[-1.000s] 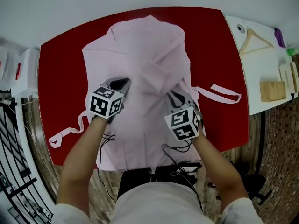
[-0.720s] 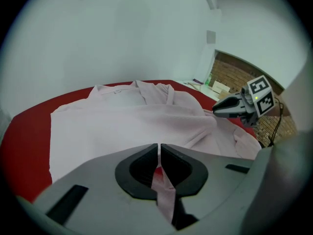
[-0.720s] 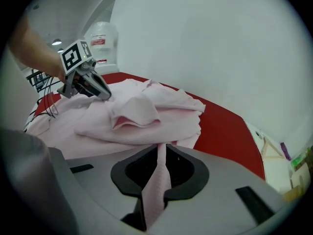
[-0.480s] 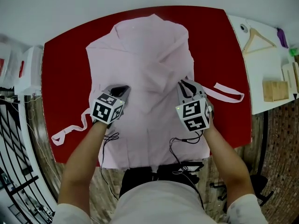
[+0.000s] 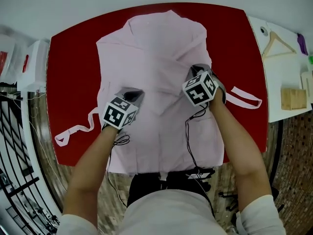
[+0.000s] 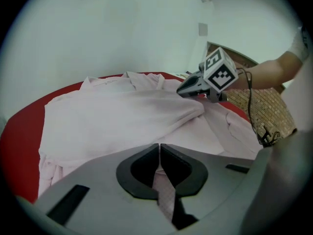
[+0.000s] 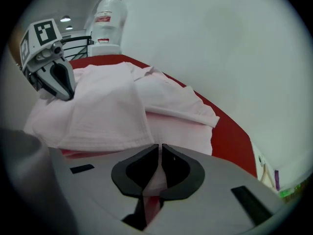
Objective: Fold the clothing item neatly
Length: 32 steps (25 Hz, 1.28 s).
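A pale pink garment point(image 5: 151, 58) lies spread on the red table point(image 5: 73, 58), its lower hem hanging over the near edge. My left gripper point(image 5: 134, 93) sits on the garment's left-middle, shut on a pinch of pink fabric point(image 6: 164, 190) that shows between its jaws point(image 6: 159, 146). My right gripper point(image 5: 195, 70) is at the garment's right side, shut on a fold of the same cloth point(image 7: 154, 180). The left gripper view shows the right gripper point(image 6: 195, 87) holding a raised fold. The left gripper point(image 7: 58, 80) shows in the right gripper view.
Two pink tie strips trail off the garment, one to the left point(image 5: 73, 131) and one to the right point(image 5: 244, 94). A white side table point(image 5: 281, 72) at right holds a wooden hanger point(image 5: 279, 43) and a wooden block point(image 5: 292, 98). A white container point(image 5: 34, 65) and a metal railing point(image 5: 12, 146) stand at left.
The right gripper has carried its fold of cloth away from the person, up the table and outward. The left gripper shifted only a little with its cloth. Both stayed shut.
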Tool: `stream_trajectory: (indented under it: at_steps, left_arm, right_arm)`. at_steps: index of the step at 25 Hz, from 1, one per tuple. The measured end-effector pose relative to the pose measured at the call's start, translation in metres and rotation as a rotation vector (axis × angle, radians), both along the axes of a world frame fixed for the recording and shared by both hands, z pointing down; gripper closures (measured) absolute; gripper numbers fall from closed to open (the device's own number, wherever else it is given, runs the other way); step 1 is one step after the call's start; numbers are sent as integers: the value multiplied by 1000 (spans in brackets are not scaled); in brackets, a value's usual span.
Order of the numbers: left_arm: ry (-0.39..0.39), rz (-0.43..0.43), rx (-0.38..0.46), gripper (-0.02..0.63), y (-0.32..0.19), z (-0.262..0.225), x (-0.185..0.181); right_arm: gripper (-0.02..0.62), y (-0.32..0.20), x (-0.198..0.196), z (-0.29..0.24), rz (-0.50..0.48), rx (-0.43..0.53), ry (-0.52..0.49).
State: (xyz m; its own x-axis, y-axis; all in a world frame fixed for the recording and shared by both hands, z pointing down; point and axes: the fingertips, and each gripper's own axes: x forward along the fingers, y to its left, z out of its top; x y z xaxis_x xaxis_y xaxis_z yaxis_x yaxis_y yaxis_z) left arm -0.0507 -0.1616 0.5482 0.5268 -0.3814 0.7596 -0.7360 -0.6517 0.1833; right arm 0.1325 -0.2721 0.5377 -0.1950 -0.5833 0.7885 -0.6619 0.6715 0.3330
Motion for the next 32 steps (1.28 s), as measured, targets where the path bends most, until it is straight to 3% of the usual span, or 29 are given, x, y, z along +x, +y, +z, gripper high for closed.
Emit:
stream_trajectory:
  at_steps: [5, 8, 13, 18, 26, 32]
  left_arm:
    - [32, -11, -7, 594, 0, -1, -2]
    - [53, -21, -8, 594, 3, -7, -1]
    - [159, -71, 27, 594, 8, -38, 10]
    - [241, -55, 63, 593, 17, -68, 43]
    - [301, 4, 52, 594, 30, -84, 94]
    - [324, 73, 47, 592, 34, -92, 130]
  right_arm:
    - [563, -2, 5, -3, 5, 39, -2]
    - [563, 2, 10, -21, 42, 97, -65]
    - [563, 23, 33, -42, 48, 117, -115]
    - [561, 49, 81, -49, 97, 129, -91]
    - [559, 84, 170, -42, 220, 123, -19]
    - [486, 102, 246, -43, 399, 136, 6]
